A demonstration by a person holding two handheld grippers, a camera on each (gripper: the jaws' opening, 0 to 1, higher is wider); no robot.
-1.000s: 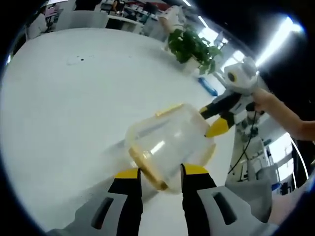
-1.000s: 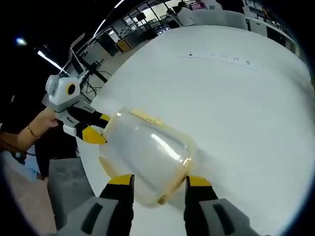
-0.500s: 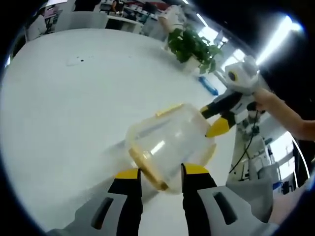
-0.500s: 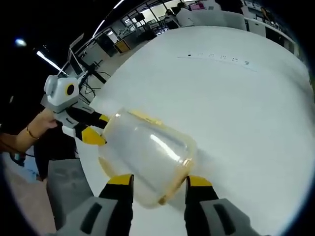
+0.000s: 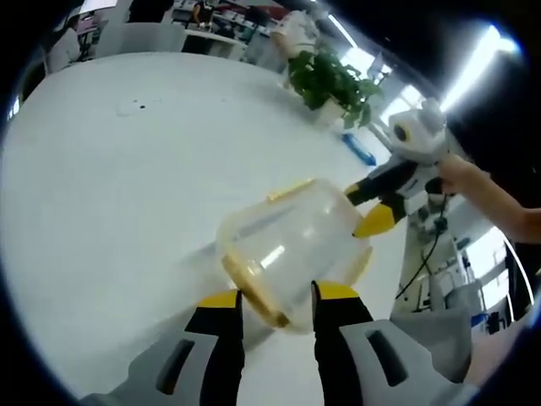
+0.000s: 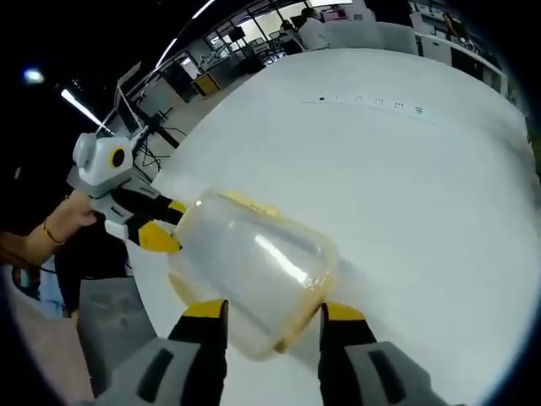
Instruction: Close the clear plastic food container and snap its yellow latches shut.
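The clear plastic container (image 5: 292, 245) with yellow latches lies tilted over the white table (image 5: 110, 194), held from both ends. My left gripper (image 5: 277, 296) is shut on its near end, with a yellow latch (image 5: 254, 288) between the yellow-tipped jaws. The right gripper (image 5: 376, 207) comes in from the right and touches the far end. In the right gripper view the same container (image 6: 254, 266) sits between my right gripper's (image 6: 272, 310) jaws, which are shut on it. The left gripper (image 6: 139, 227), held by a hand (image 6: 59, 228), meets its far side.
A potted plant (image 5: 330, 80) and a blue object (image 5: 359, 150) stand near the table's far edge. Small dark marks (image 6: 363, 100) dot the table. A grey seat (image 6: 110, 317) sits beyond the table edge. Desks and people are far behind.
Both views have drifted very slightly. The container and both grippers keep the same hold.
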